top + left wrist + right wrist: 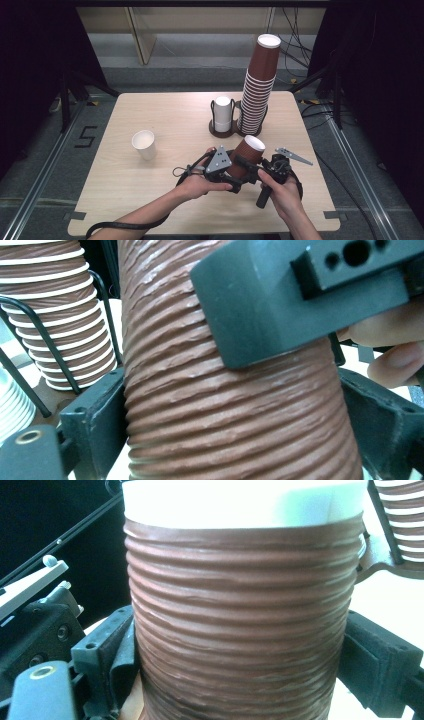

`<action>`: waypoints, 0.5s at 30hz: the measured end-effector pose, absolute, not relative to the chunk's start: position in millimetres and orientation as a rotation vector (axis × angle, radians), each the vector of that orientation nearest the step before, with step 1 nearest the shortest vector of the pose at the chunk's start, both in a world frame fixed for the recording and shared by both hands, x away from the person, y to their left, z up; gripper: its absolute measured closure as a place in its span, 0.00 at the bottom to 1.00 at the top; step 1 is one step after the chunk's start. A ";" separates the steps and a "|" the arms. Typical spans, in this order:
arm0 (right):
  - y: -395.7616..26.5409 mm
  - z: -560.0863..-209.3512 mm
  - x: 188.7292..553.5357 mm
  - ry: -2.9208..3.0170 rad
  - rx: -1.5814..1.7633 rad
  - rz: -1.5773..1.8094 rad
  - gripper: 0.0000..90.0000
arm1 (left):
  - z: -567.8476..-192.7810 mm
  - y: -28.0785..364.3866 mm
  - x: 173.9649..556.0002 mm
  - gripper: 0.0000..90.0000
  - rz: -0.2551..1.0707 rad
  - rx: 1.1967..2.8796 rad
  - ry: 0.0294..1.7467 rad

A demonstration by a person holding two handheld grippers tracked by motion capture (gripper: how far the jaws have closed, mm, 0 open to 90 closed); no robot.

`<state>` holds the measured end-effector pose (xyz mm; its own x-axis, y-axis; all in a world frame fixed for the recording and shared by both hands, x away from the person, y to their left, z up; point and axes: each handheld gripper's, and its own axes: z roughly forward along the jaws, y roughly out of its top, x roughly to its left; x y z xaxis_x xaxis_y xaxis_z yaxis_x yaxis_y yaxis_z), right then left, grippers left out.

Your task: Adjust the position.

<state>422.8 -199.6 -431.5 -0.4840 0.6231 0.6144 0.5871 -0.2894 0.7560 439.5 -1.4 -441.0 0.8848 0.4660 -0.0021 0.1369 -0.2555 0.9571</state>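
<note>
You've got the brown ribbed cup (246, 156) up off the desk (165, 200), near the front edge, tilted, white rim pointing away toward the tall cup stack (258, 95). Both grippers are on it: left gripper (235, 172) has its jaws around the lower body, right gripper (257, 170) comes in from the other side. In the left gripper view the cup (225, 390) sits between the jaws with the sides touching; in the right gripper view the cup (240, 615) sits between the jaws too, and the wall doesn't look dented. Call both clamped on the cup, lightly.

Handling: paper, very light, thin wall, crushes easily; the ribbed sleeve gives decent friction, so it shouldn't slip. It looks like nested cups, so they may stick together. Grip mid-body on the ribs, not the rolled rim, and squeeze gently.

The white cup (144, 144) stands alone to the left, and the wire holder (222, 116) holds white cups beside the stack.
</note>
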 end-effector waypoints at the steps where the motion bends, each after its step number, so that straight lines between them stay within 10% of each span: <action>1: -199.7 -430.7 422.9 1.864 1.588 1.914 0.15 | -440.2 -0.5 439.7 0.12 0.334 1.827 0.456; 15: -201.1 -425.5 424.5 1.929 1.523 1.959 0.04 | -436.6 6.4 441.8 0.12 0.334 1.834 0.455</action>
<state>424.5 -201.1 -425.5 -0.5306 0.5938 0.6048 0.5954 -0.2468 0.7646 441.8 6.4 -436.6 0.8840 0.4675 -0.0002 0.1408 -0.2659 0.9537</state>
